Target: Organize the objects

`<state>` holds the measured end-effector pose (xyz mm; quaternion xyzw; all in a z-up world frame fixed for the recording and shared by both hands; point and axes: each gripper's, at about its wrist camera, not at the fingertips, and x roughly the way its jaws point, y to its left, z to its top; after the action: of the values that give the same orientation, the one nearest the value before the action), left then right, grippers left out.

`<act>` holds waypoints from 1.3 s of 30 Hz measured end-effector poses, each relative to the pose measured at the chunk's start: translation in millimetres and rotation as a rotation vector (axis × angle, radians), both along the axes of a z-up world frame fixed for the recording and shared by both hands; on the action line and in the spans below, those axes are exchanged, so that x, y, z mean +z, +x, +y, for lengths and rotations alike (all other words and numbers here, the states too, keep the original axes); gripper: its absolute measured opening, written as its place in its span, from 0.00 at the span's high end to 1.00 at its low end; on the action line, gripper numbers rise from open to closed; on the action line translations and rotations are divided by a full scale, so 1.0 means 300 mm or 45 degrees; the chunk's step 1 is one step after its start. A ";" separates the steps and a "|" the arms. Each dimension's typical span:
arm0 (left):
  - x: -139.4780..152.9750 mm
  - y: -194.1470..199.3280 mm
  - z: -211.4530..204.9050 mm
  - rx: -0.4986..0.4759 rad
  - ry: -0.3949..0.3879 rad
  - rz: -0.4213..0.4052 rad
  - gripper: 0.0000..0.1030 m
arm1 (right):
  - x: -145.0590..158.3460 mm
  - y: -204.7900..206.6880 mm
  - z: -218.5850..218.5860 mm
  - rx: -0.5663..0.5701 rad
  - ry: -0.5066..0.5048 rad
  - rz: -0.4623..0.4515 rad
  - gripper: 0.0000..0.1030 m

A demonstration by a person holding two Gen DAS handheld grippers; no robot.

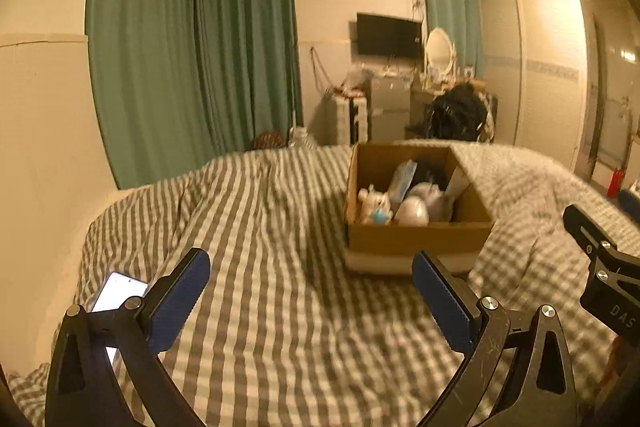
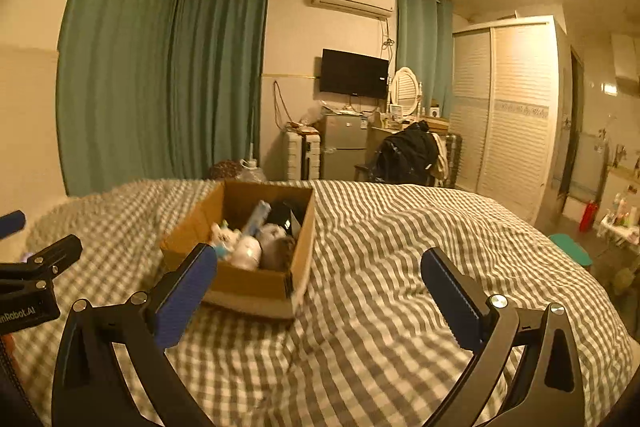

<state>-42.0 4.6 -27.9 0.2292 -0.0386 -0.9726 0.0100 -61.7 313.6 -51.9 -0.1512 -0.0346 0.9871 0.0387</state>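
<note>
A brown cardboard box (image 1: 416, 239) stands on the striped bed, holding several items: a small white plush toy (image 1: 374, 205), a white rounded object (image 1: 412, 213) and a light blue packet (image 1: 402, 181). The box also shows in the right wrist view (image 2: 256, 281). My left gripper (image 1: 312, 287) is open and empty, hovering over the bedcover in front of the box. My right gripper (image 2: 320, 287) is open and empty, just right of the box's near corner. Each gripper shows at the edge of the other's view.
A phone (image 1: 116, 295) with a lit screen lies on the bed by my left finger. The grey and white checked bedcover (image 2: 400, 247) fills the foreground. Beyond the bed are green curtains (image 1: 192, 47), a small fridge (image 2: 344, 147), a chair with a black bag (image 2: 408, 151) and a wardrobe (image 2: 512, 115).
</note>
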 end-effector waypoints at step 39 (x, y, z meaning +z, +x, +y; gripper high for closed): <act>0.010 0.015 0.005 0.011 -0.040 0.010 0.00 | -0.072 -0.056 -0.039 0.000 0.054 -0.092 0.01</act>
<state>-37.6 6.2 -25.0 0.2254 -0.0529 -0.9727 0.0179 -78.5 302.1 -73.3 -0.1858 -0.0568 0.9801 0.0407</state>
